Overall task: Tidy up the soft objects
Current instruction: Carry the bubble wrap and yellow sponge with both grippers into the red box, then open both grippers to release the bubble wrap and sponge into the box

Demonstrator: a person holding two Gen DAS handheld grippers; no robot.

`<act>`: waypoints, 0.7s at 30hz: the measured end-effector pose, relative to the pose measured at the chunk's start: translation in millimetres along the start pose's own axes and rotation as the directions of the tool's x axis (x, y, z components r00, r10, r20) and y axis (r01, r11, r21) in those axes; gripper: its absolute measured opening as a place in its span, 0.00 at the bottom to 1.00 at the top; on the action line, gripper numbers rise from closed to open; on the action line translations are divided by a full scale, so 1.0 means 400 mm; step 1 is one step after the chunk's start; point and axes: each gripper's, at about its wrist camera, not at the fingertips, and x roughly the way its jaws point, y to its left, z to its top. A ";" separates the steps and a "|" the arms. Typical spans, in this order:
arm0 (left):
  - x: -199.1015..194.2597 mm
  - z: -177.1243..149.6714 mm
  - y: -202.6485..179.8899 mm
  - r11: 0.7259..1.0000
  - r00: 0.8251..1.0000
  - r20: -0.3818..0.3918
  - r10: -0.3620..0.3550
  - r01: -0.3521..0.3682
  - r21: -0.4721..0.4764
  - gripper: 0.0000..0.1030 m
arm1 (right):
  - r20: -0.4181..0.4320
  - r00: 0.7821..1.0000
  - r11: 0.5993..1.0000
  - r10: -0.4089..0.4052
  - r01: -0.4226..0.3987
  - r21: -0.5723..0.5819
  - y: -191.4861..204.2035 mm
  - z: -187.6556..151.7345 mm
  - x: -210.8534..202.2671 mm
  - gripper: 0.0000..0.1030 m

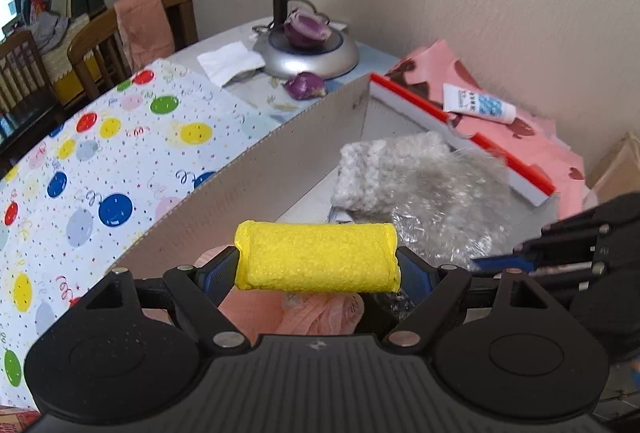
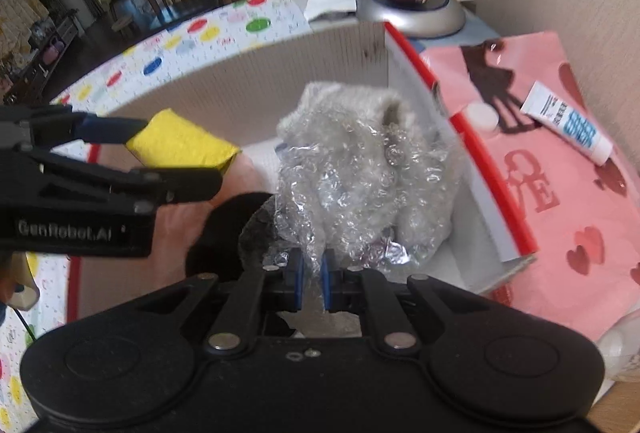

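Yellow sponge roll [image 1: 317,257] sits crosswise between the fingers of the left claw [image 1: 318,275], gripped above the box [image 1: 256,169]; the right claw [image 2: 311,279] pinches bubble wrap [image 2: 352,185] nearly closed.

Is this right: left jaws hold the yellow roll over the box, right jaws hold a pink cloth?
Not quite. The right gripper holds bubble wrap, not pink cloth, as the right wrist view shows. The left gripper does hold the yellow roll over the box.
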 end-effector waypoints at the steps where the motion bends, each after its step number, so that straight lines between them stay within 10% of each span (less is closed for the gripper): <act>1: 0.012 0.000 0.002 1.000 1.000 -0.011 0.003 -0.003 -0.004 0.81 | -0.001 1.000 1.000 -0.002 0.002 -0.006 0.001 -0.003 0.007 0.08; 21: 0.048 -0.001 0.025 0.998 0.999 -0.032 0.007 -0.009 -0.057 0.83 | 0.018 0.997 0.990 0.074 -0.071 -0.122 0.047 -0.011 -0.043 0.43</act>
